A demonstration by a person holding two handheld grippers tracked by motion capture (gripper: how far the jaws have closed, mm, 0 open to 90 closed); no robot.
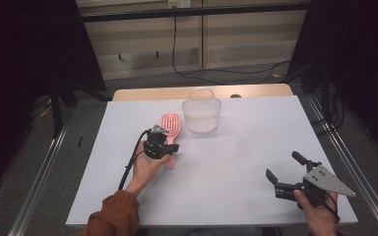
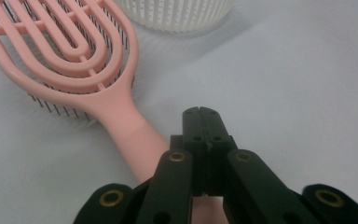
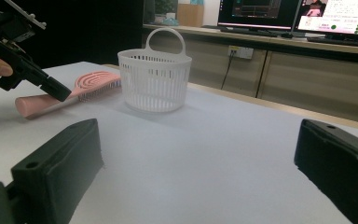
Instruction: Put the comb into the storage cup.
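So the pink brush (image 1: pixel 170 126) is lying flat on the white table (image 1: pixel 236 162), bristles down, a bit left of the middle. Its head points toward the far edge and sits just beside the basket (image 1: pixel 202 116), slightly to the left of it. You can see the looped ribs of the head really clearly in the left gripper view (image 2: pixel 70 51), with the dark bristles poking out underneath and the handle running back toward the camera.

The left gripper (image 1: pixel 158 139) is right over the handle end of the brush. Its jaws are pressed together, tip to tip, with nothing between them; in the left gripper view (image 2: pixel 201 114) the handle passes just to the left of and under the closed tips, not inside them. From the right gripper view the left gripper (image 3: pixel 56 91) slants down with its tip at the handle (image 3: pixel 42 105); whether it's actually touching I can't tell.

The basket is white, slotted, with a loop handle on top (image 3: pixel 154 79), standing upright near the far middle of the table.

The right gripper (image 1: pixel 284 172) is way off at the near right corner, well apart from everything, jaws spread wide with nothing in them.
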